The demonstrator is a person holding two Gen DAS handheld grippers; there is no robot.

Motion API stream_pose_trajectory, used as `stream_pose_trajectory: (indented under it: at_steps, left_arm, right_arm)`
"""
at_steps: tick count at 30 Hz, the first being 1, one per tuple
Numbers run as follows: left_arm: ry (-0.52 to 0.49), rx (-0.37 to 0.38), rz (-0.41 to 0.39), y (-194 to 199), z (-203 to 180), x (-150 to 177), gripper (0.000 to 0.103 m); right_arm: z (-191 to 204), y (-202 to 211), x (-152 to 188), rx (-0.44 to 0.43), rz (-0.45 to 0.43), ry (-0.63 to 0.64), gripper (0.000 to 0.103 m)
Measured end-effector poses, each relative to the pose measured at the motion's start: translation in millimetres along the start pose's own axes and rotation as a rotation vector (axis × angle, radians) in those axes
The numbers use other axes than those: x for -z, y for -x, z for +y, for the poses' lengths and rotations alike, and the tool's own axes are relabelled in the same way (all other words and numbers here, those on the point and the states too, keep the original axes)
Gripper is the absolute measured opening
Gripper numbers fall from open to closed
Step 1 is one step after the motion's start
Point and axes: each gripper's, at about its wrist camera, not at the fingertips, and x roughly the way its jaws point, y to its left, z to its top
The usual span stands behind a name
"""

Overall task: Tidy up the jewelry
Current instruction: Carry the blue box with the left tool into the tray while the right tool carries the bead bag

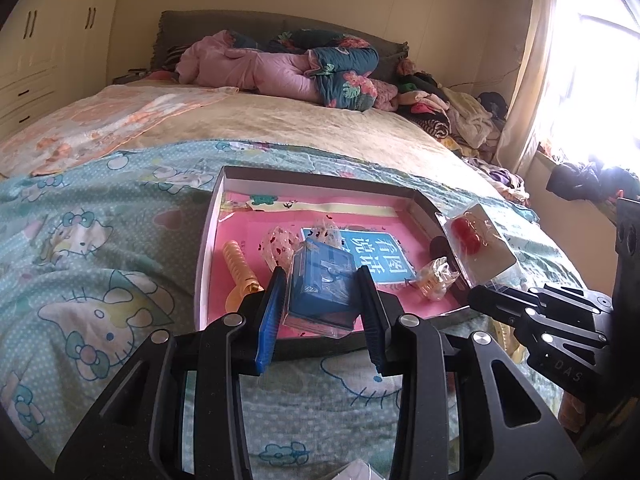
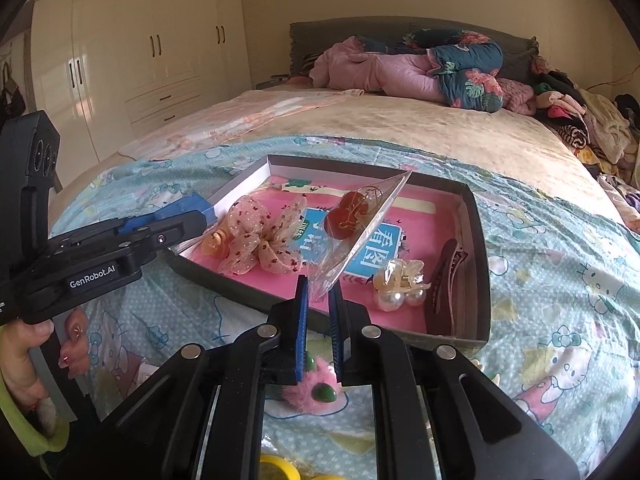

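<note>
A shallow dark box [image 1: 208, 240] with a pink lining lies on the bed; it also shows in the right wrist view [image 2: 478, 264]. My left gripper [image 1: 320, 280] is shut on a small blue box in clear wrap [image 1: 320, 292], held over the box's near edge. My right gripper [image 2: 318, 284] is shut on a clear packet with a red ornament [image 2: 352, 216], held above the box; the packet also shows in the left wrist view [image 1: 472, 240]. Inside lie a dotted fabric bow [image 2: 260, 240], a pearl clip [image 2: 400, 280], a brown hair clip [image 2: 444, 280] and an orange comb clip [image 1: 240, 272].
The Hello Kitty sheet [image 1: 80, 260] covers the near bed. A pink fuzzy item [image 2: 320, 388] and something yellow [image 2: 276, 468] lie below my right gripper. Folded quilts [image 1: 280, 64] and piled clothes [image 1: 452, 112] sit at the far end. Wardrobes [image 2: 140, 60] stand at left.
</note>
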Motion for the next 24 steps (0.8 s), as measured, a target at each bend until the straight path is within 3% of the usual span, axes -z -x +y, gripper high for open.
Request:
stream_pose_trajectory:
  at_steps: [24]
  left_arm:
    - [-0.044, 0.011, 0.079, -66, -11, -14, 0.028]
  right_arm:
    - [-39, -61, -24, 0.02, 0.09, -0.007, 0.01]
